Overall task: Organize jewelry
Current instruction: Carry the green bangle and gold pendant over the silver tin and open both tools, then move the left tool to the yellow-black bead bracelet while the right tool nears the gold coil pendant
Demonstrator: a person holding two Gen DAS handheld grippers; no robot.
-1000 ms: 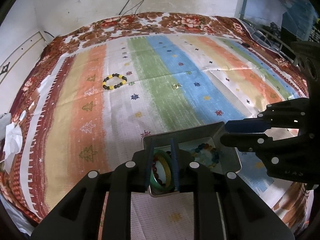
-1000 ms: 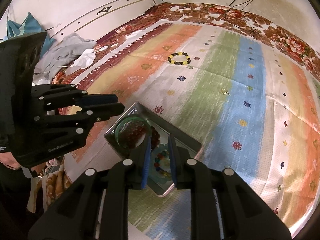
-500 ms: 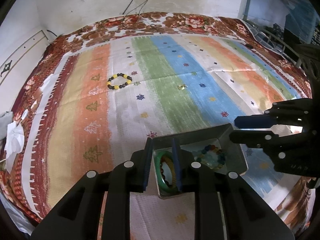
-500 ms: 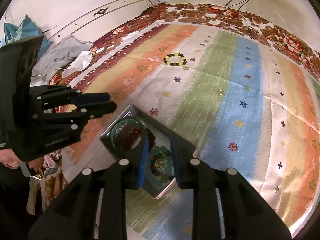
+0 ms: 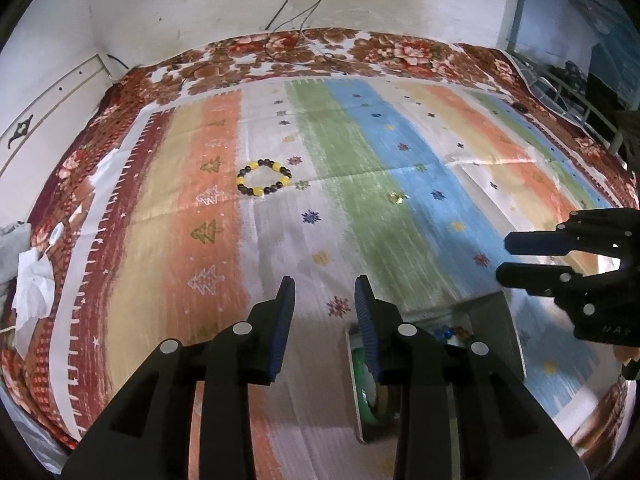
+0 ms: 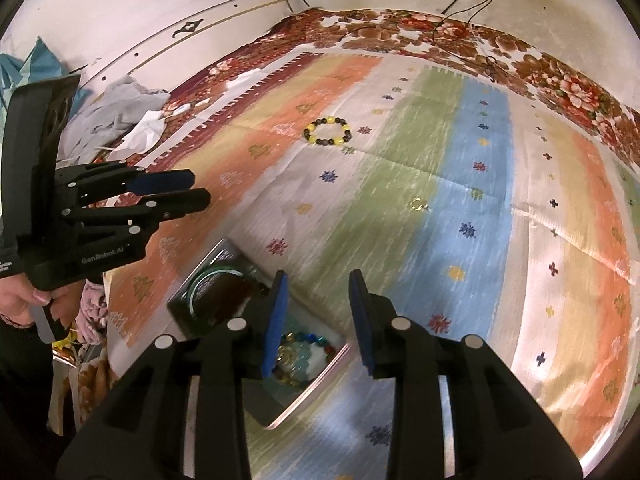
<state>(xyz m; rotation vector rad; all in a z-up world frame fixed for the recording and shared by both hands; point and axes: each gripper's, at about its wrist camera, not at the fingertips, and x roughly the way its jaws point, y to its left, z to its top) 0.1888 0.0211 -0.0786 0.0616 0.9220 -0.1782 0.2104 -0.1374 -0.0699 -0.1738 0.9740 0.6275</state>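
A metal tray (image 5: 500, 320) (image 6: 224, 256) sits on the striped cloth near me. It holds a green bangle (image 5: 366, 396) (image 6: 204, 280) and a multicoloured bead bracelet (image 6: 304, 344). A yellow and black bead bracelet (image 5: 263, 178) (image 6: 328, 131) lies farther out on the cloth. A small gold piece (image 5: 396, 198) (image 6: 418, 203) lies on the green and blue stripes. My left gripper (image 5: 325, 300) is open and empty, above the cloth left of the tray. My right gripper (image 6: 316, 292) is open and empty, above the tray's far edge.
The striped cloth (image 5: 360, 152) covers a bed with a floral border. White walls stand behind, with cables hanging. Crumpled tissue (image 5: 34, 288) and grey cloth (image 6: 116, 108) lie at the left edge. A metal rack (image 5: 560, 88) stands at the right.
Both grippers have opened wider and lifted back from the tray. The left gripper has shifted left of the tray and the right gripper toward its far edge.
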